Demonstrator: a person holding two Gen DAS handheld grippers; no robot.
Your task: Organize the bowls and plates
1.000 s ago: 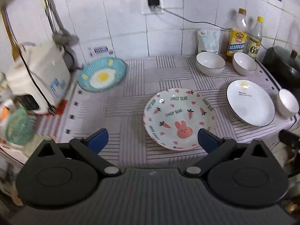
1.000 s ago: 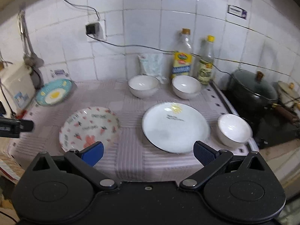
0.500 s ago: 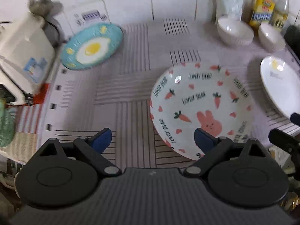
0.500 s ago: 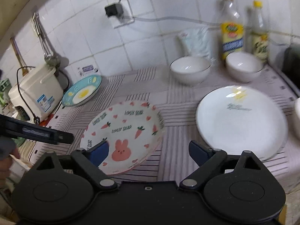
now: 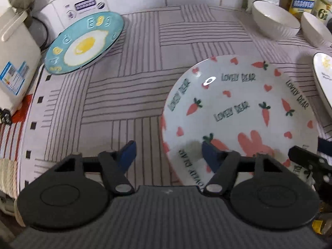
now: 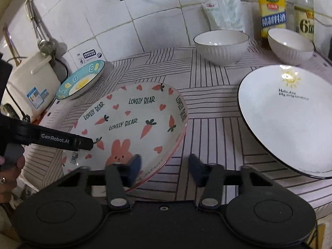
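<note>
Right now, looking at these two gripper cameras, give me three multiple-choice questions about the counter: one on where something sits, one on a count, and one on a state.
1. Where is the blue egg plate?
A. Beside the rice cooker, near the tiled wall
B. Stacked on the white sun plate
C. Inside a bowl

2. How many white bowls stand in front of the bottles in the right wrist view?
A. None
B. Two
C. Five

3. How do the two grippers stand around the bunny plate?
A. Both are shut tight on its rim
B. Both are open, each with one finger over the rim and one outside it
C. Neither is near it

Answers: 1 A, it lies at the left by the cooker. 2 B, two sit side by side, the second on the right. 3 B, the left gripper and right gripper both show wide gaps straddling the rim.
</note>
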